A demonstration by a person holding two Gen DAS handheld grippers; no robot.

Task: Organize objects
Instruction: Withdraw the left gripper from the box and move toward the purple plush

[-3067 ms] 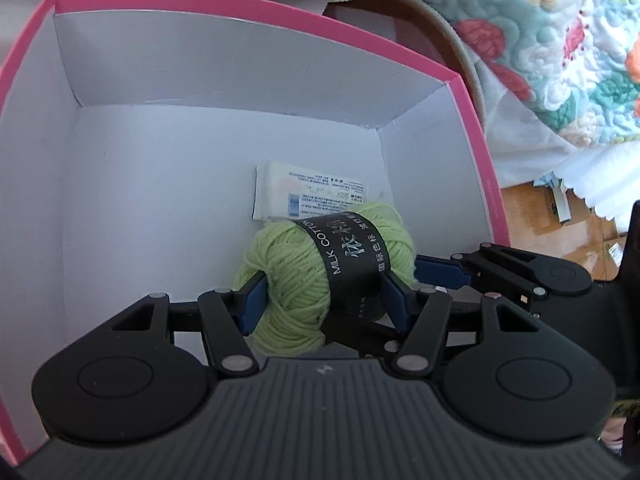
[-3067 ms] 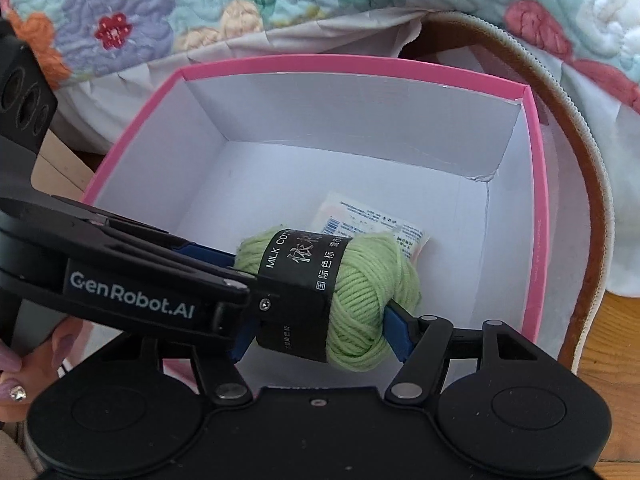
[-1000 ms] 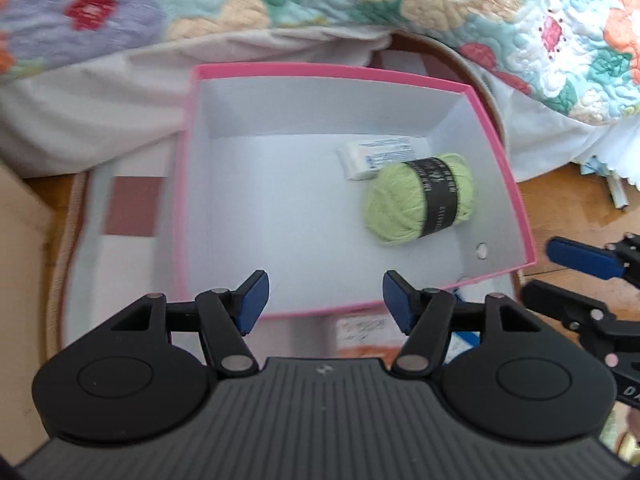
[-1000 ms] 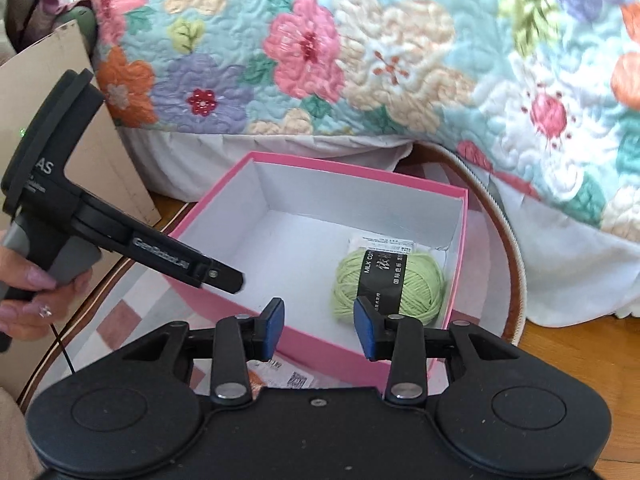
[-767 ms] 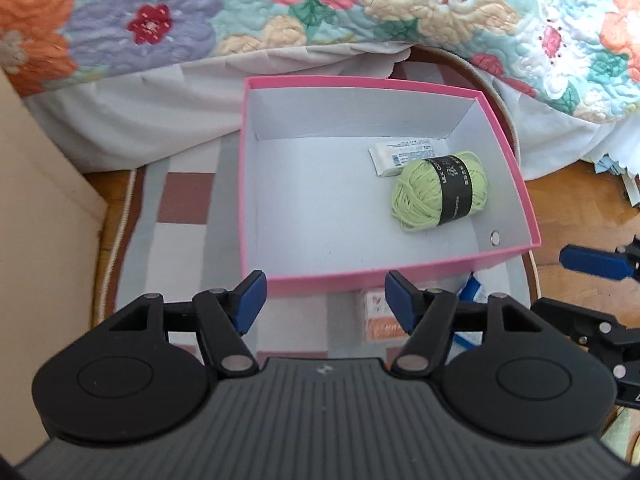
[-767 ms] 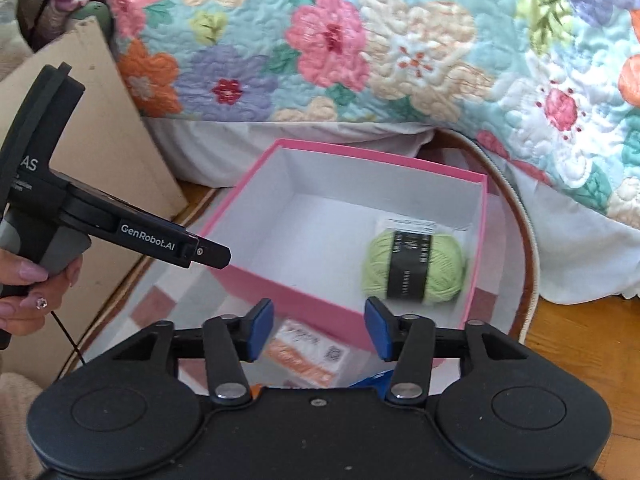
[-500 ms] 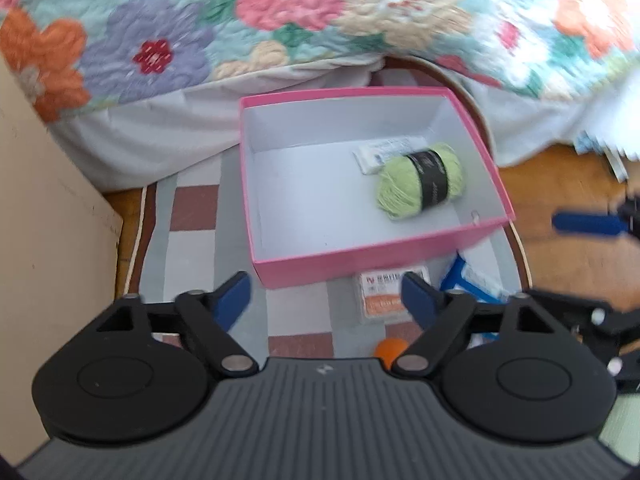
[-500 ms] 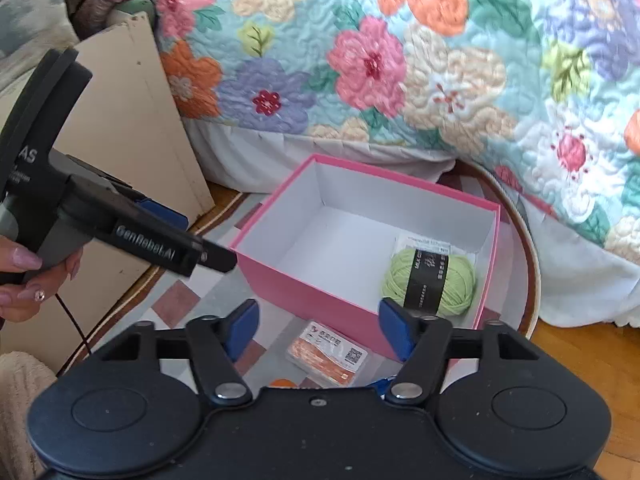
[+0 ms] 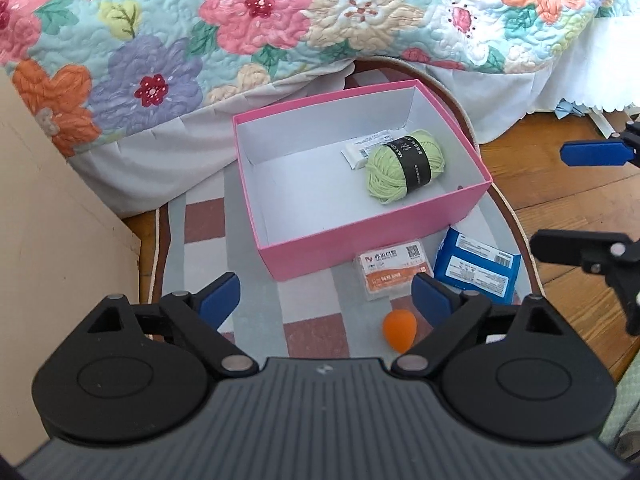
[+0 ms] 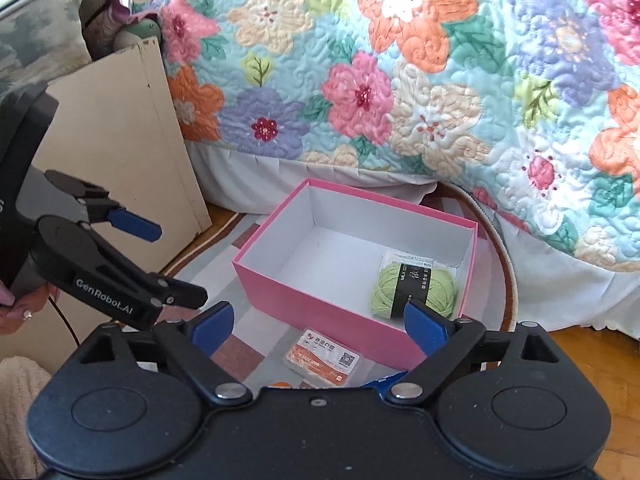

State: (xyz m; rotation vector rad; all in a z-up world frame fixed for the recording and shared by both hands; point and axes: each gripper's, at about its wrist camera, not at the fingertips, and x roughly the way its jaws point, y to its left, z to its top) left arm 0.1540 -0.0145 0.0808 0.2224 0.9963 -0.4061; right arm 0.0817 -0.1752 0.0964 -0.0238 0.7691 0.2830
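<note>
Green yarn ball (image 9: 405,171) lies in pink box (image 9: 372,229), far-right corner, partly covering a white packet (image 9: 360,151); label txt too small to read. Left gripper (image 9: 326,294) and right gripper (image 10: 318,326) hang above/short of box, well apart from yarn; jaws just opened, wide, nothing betw them. Blue packet (image 10: 384,382) mostly hidden in right view.

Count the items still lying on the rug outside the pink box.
3: orange card pack by the box's front wall, blue packet to its right, orange egg-shaped piece nearest the camera. Others may be hidden.
</note>
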